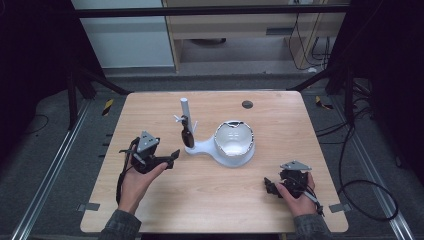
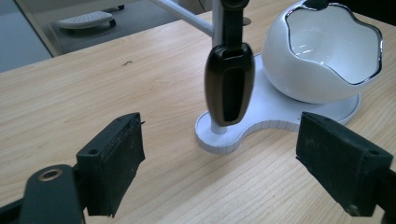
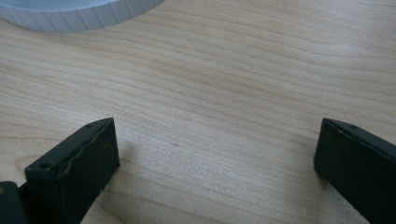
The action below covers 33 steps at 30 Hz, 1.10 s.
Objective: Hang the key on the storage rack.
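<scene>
- Both hands rest at the near edge: left gripper released and empty at 9 o'clock of the stand, right gripper released at 5 o'clock.
- One table.
- One bowl.
- One key fob hangs at the post; likely grasp squarely, lift gently.

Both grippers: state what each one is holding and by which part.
Nothing is held. The left gripper is open, facing the dark key fob hanging on the white stand. The right gripper is open over the bare table.
</scene>
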### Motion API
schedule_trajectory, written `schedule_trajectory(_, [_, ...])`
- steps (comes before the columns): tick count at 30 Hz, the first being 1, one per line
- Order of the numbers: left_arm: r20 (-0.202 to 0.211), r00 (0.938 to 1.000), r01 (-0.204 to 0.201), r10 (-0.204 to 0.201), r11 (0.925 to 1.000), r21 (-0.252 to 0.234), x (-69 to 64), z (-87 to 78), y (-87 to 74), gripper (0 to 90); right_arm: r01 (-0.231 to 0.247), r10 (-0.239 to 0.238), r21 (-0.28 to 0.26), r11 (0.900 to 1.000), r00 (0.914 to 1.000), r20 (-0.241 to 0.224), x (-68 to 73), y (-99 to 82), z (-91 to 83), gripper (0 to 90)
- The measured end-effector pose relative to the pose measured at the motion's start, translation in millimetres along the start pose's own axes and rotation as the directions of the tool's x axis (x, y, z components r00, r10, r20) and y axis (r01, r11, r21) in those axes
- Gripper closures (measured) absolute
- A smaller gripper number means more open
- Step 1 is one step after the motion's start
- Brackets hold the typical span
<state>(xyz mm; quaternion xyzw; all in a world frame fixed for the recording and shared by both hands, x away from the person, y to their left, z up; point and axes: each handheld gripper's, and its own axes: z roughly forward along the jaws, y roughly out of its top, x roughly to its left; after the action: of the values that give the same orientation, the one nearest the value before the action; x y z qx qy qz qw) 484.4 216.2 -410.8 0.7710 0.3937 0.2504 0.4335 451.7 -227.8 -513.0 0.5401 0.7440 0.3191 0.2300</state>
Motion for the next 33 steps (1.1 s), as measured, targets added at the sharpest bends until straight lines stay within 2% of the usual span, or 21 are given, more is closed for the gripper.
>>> schedule_trajectory(12, [-0.021,0.9990,0.041,-0.040,0.9990,0.017,15.8,-7.3,-22.0,9.7,0.000,0.000,0.000,1.0000,1.0000,0.000,0.0,0.0,0.0,0.5])
schedule_trajectory(19, [-0.032,0.9985,0.046,-0.045,0.9985,0.032,21.6,-9.0,-31.4,8.9,0.000,0.000,0.000,1.0000,1.0000,0.000,0.0,0.0,0.0,0.5])
schedule_trajectory(23, [-0.040,0.9981,0.049,-0.046,0.9967,0.065,24.5,-7.5,-37.4,7.7,0.000,0.000,0.000,1.0000,1.0000,0.001,0.0,0.0,0.0,0.5])
schedule_trajectory(25, [-0.050,0.9979,0.045,-0.040,0.9939,0.100,26.3,-5.7,-41.2,7.5,0.000,0.000,0.000,1.0000,1.0000,0.000,0.0,0.0,0.0,0.5])
schedule_trajectory(29, [-0.069,0.9972,0.042,-0.030,0.9829,0.179,32.3,-0.9,-51.5,7.3,0.000,0.000,0.000,1.0000,1.0000,0.000,0.0,0.0,0.0,0.5])
schedule_trajectory(30, [-0.089,0.9959,0.035,-0.018,0.9792,0.200,35.4,0.2,-56.6,6.9,0.000,0.000,0.000,1.0000,1.0000,0.000,0.0,0.0,0.0,0.5])
schedule_trajectory(33, [-0.108,0.9942,0.031,-0.007,0.9751,0.220,38.9,0.4,-61.6,6.5,0.000,0.000,0.000,1.0000,1.0000,0.000,0.1,-0.1,0.0,0.5])
